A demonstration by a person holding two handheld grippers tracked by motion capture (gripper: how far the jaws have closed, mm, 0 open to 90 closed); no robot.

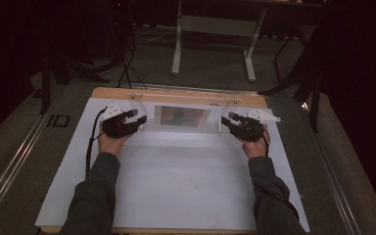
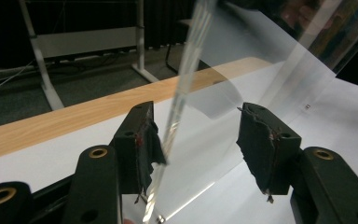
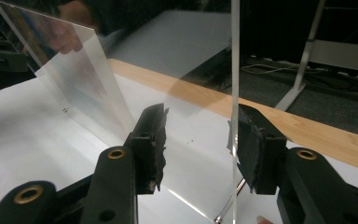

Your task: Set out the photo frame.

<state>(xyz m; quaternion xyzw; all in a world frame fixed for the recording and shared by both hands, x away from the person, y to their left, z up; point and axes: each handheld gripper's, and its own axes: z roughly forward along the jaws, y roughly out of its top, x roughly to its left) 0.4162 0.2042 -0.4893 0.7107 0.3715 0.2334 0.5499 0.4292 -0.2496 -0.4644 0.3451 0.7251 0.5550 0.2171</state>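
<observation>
A clear acrylic panel (image 1: pixel 183 116) stands upright near the back of the white mat, with a coloured picture showing in its middle. My left gripper (image 1: pixel 139 119) is at the panel's left end and my right gripper (image 1: pixel 226 121) at its right end. In the left gripper view, the panel's edge (image 2: pixel 182 88) runs between the jaws of the left gripper (image 2: pixel 196 140), close to the left pad (image 2: pixel 148 140); the jaws stand wide apart. In the right gripper view, the panel's edge (image 3: pixel 234 70) passes just beside the right pad (image 3: pixel 251 144) of the right gripper (image 3: pixel 198 140), which is also open.
The white mat (image 1: pixel 176 181) covers a wooden table whose back edge (image 1: pixel 176 94) lies just behind the panel. Beyond it stand the white legs of a desk frame (image 1: pixel 177 44), with cables (image 1: pixel 127 63) on the dark floor.
</observation>
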